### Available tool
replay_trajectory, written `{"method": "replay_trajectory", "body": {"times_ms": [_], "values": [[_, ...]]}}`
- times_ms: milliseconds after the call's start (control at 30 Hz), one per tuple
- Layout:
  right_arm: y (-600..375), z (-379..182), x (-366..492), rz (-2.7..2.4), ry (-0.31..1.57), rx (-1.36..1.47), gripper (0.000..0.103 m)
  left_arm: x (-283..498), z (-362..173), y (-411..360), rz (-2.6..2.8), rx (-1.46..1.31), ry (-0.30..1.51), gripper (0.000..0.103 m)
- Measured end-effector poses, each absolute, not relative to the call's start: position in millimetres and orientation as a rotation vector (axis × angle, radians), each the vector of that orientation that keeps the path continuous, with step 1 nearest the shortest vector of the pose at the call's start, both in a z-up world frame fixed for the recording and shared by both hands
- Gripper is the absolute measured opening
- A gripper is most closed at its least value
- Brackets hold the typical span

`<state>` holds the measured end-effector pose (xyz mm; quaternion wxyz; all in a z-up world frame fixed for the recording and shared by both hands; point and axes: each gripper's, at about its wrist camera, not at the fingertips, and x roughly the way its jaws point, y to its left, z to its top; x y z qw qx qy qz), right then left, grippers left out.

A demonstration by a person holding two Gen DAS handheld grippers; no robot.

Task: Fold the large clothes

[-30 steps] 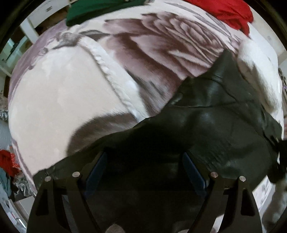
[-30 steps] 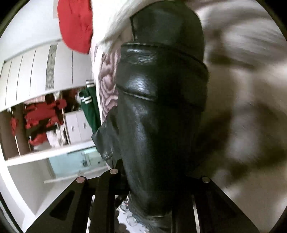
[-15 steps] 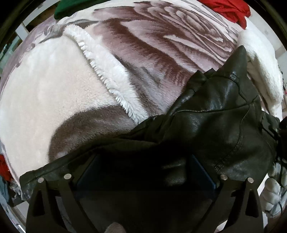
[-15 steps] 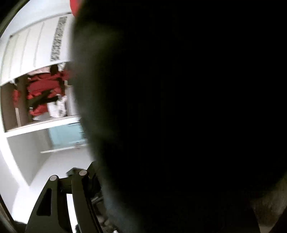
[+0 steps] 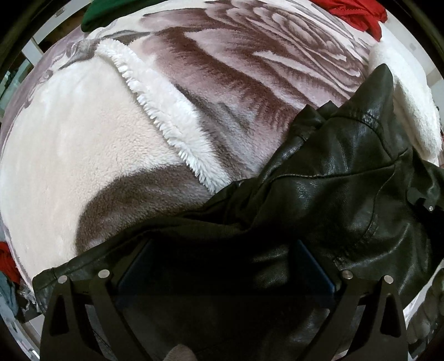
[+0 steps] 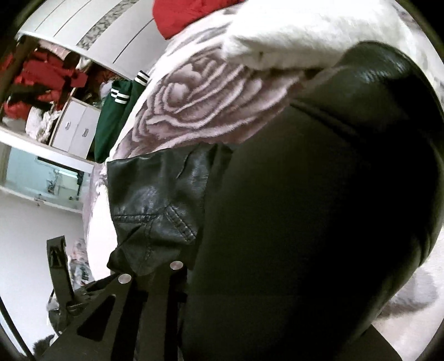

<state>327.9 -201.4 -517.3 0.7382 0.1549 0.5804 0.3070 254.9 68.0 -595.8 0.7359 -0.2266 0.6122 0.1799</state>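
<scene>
One black leather jacket (image 5: 347, 194) lies crumpled on one rose-patterned fleece blanket (image 5: 236, 83) covering the bed. The left tool (image 5: 224, 266) hangs over the jacket's hem, its two fingers spread wide, gripping nothing. The right tool (image 6: 166, 280) is closing on a jacket fold. One red garment (image 5: 358, 11) and one green garment (image 6: 111, 116) lie at the blanket's far edge.

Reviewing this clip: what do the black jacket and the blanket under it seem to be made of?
Black jacket: leather or faux leather, which one unclear; glossy, grained surface with creases and stitched seams. Blanket: plush synthetic-looking fleece, matte, with a printed rose pattern and a shaggy white underside at the folded edge.
</scene>
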Motion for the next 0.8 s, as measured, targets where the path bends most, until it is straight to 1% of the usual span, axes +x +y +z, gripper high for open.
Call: {"method": "replay_trajectory", "body": {"times_ms": [167, 267, 500, 600, 800], "values": [[-217.6, -484.7, 310.8, 0.674, 1.237, 0.296, 0.019, 253.5, -597.8, 65.8, 0.391, -0.504, 1.335, 0.103], [-235.9, -481.1, 293.6, 0.679, 1.204, 0.245, 0.018, 249.0, -598.1, 65.6, 0.389, -0.508, 1.324, 0.103], [-220.8, -439.8, 262.2, 0.682, 1.111, 0.079, 0.018, 235.6, -593.8, 73.1, 0.384, -0.539, 1.304, 0.103], [-204.0, -415.3, 239.8, 0.685, 1.040, -0.037, 0.017, 221.4, -580.0, 81.4, 0.426, -0.560, 1.281, 0.102], [-155.5, -372.0, 169.8, 0.738, 0.853, -0.339, 0.017, 148.5, -526.4, 121.4, 0.575, -0.681, 1.150, 0.102]]}}
